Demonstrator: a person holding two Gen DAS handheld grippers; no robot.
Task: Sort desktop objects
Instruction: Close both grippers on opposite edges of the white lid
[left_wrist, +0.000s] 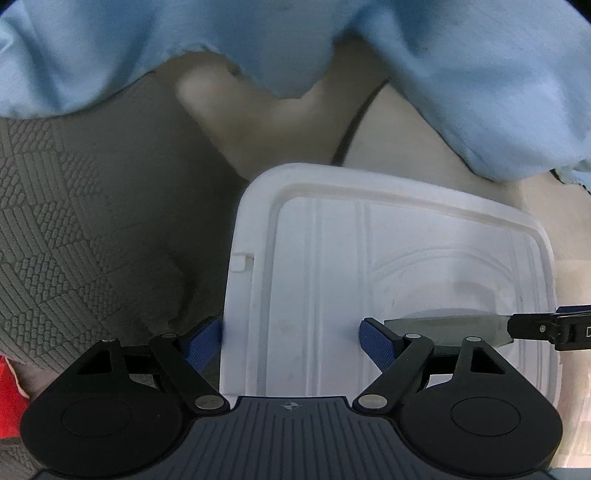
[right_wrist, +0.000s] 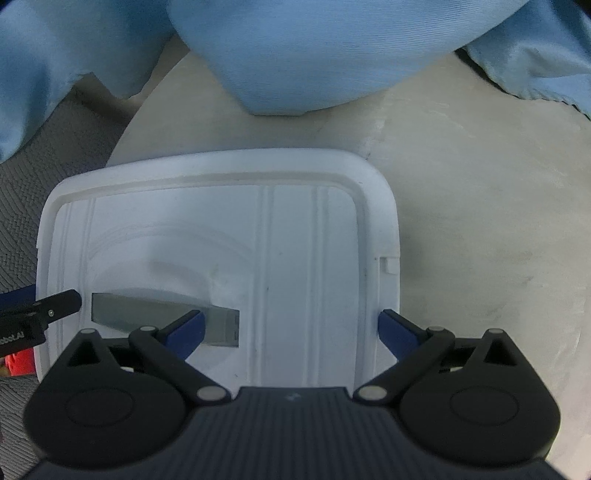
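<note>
Right under both cameras sits a white moulded plastic box lid (left_wrist: 388, 280), resting across a grey woven mat (left_wrist: 74, 221) and a pale stone counter (right_wrist: 498, 221). Looks like the step is gripping it from both sides to lift or press it. Left tool (left_wrist: 291, 341) straddles the 9 o'clock rim, right tool (right_wrist: 291, 332) the 3 o'clock rim, both spread wide, clamping nothing. Next: squeeze together evenly.

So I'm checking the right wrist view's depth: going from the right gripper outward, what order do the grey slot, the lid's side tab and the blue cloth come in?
1. Grey slot, at the right gripper's left finger.
2. Side tab, right edge of the white lid, a little ahead.
3. Blue cloth, far beyond the lid, top of view.
</note>
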